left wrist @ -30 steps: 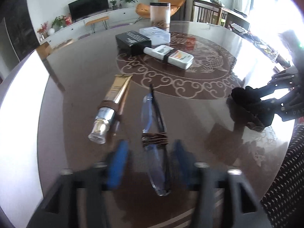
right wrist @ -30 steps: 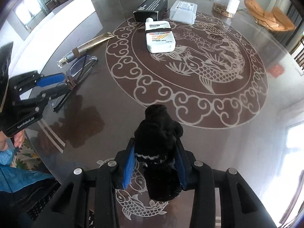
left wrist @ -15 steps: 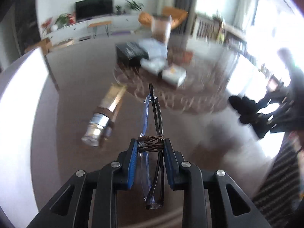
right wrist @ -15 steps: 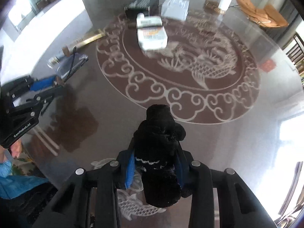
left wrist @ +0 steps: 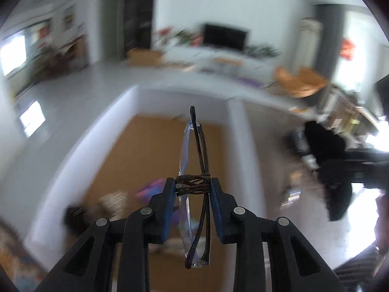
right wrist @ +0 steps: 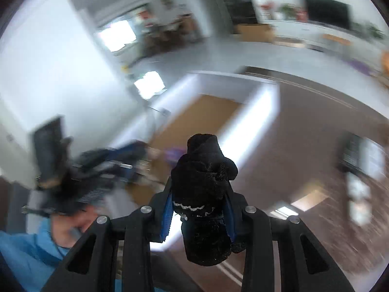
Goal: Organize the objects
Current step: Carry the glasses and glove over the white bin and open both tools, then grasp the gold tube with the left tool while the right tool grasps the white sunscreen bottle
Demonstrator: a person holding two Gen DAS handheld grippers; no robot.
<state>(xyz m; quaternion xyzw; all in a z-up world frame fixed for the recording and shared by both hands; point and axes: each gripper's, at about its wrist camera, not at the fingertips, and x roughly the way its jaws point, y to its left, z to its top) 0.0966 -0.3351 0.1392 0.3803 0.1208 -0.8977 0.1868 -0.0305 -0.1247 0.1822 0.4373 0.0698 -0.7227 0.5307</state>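
My left gripper (left wrist: pixel 193 189) is shut on folded glasses (left wrist: pixel 194 146) with clear lenses, dark arms and a brown cord wound round the middle. It holds them in the air above a white box with a brown floor (left wrist: pixel 155 155). My right gripper (right wrist: pixel 198 202) is shut on a rolled black sock (right wrist: pixel 203 177), also in the air, over the table edge by the same box (right wrist: pixel 252 119). The right gripper and sock show blurred at the right of the left wrist view (left wrist: pixel 333 160). The left gripper shows blurred at the left of the right wrist view (right wrist: pixel 97 168).
The box holds a purple item (left wrist: pixel 155 189) and other blurred things at its near end. The brown table (right wrist: pixel 304 133) lies to the right with boxes on it (right wrist: pixel 359 160). A living room with a TV (left wrist: pixel 225 36) lies beyond.
Both grippers have lifted their objects off the table and swung left to the white box. The left gripper closed on the glasses a second ago.
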